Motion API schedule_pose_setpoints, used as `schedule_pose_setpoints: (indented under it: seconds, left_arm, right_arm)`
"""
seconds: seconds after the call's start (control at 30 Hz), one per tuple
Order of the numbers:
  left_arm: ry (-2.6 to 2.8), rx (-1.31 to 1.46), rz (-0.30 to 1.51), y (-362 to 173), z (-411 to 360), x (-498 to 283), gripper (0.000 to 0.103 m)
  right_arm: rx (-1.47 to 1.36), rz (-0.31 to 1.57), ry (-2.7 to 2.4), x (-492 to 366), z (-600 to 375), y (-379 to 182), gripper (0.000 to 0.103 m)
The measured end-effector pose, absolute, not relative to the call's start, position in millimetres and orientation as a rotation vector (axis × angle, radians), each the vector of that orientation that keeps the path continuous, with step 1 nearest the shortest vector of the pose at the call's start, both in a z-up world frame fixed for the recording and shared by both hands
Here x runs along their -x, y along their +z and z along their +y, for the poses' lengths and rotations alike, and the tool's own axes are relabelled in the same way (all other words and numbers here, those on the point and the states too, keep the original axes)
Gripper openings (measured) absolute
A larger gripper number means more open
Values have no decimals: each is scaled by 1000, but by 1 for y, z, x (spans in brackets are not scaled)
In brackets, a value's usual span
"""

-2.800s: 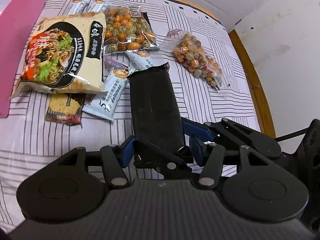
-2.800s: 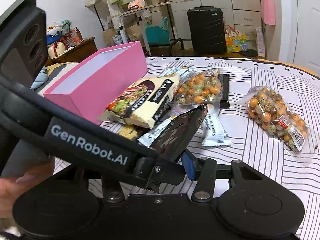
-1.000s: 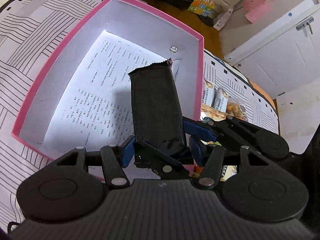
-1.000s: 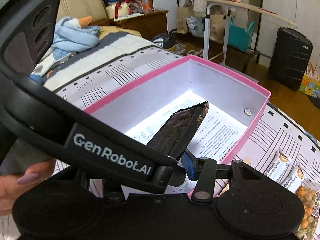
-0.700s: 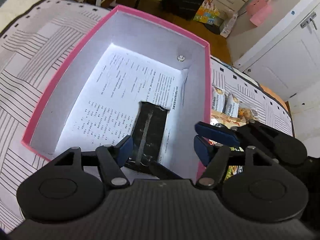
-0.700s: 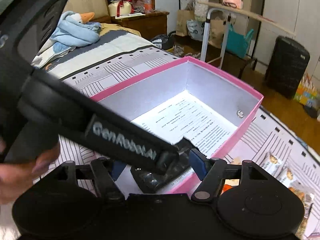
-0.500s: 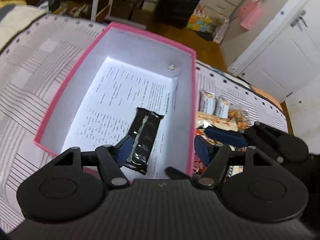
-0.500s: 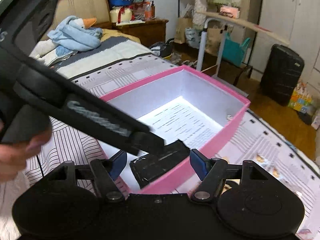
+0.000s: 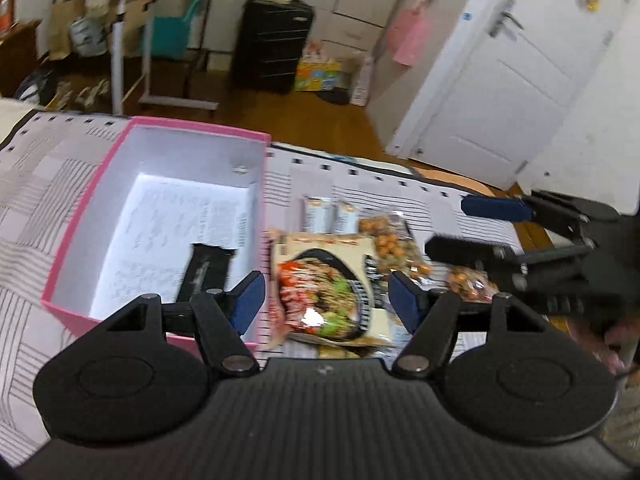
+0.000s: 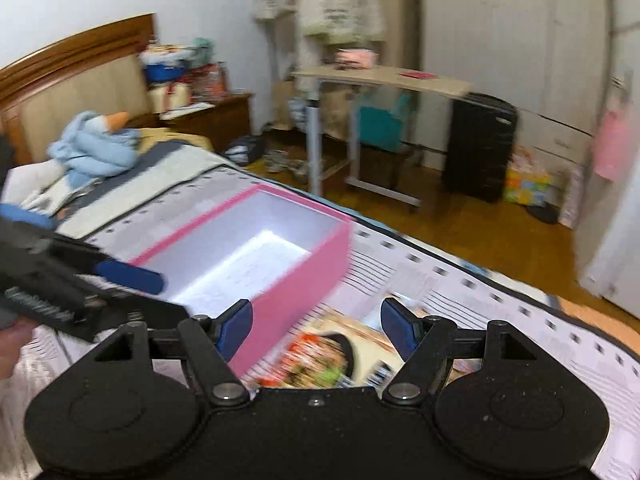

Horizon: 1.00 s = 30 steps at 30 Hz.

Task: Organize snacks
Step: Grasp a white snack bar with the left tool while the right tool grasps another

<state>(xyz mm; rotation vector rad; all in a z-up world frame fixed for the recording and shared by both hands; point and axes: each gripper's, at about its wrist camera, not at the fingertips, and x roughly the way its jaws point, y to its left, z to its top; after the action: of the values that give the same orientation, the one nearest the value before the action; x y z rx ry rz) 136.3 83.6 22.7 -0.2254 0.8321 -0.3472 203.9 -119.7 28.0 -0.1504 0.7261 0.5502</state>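
The open pink box stands on the striped cloth, and the black snack bar lies flat inside it. My left gripper is open and empty, raised above the noodle packet beside the box. My right gripper is open and empty, above the same noodle packet and next to the pink box. Two white bars and bags of coated nuts lie right of the box.
The other gripper shows at the right edge of the left wrist view and at the left of the right wrist view. A bed with a blue toy, a side table and a black suitcase stand beyond.
My left gripper let the black bar go into the pink box, then both grippers rose and swung right toward the snack pile. Both views are blurred by motion.
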Motion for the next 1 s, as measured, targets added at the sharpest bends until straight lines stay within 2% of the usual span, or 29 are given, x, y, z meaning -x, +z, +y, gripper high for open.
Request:
schedule_pose_setpoints:
  seconds: [0.17, 0.33, 0.57, 0.77, 1.0]
  left_arm:
    - [-443, 167, 822, 12, 46, -127, 67]
    - [-497, 128, 845, -18, 7, -123, 67]
    - [-540, 96, 818, -58, -26, -118, 67]
    - [-526, 65, 910, -98, -44, -125, 64]
    - [-480, 24, 901, -135, -55, -129, 57]
  right_arm:
    - [179, 757, 512, -197, -152, 5, 76]
    - [111, 818, 491, -192, -179, -26, 75]
    - [65, 804, 462, -178, -204, -73, 73]
    - [74, 827, 439, -178, -223, -118, 66]
    - [88, 813, 444, -180, -231, -153, 62]
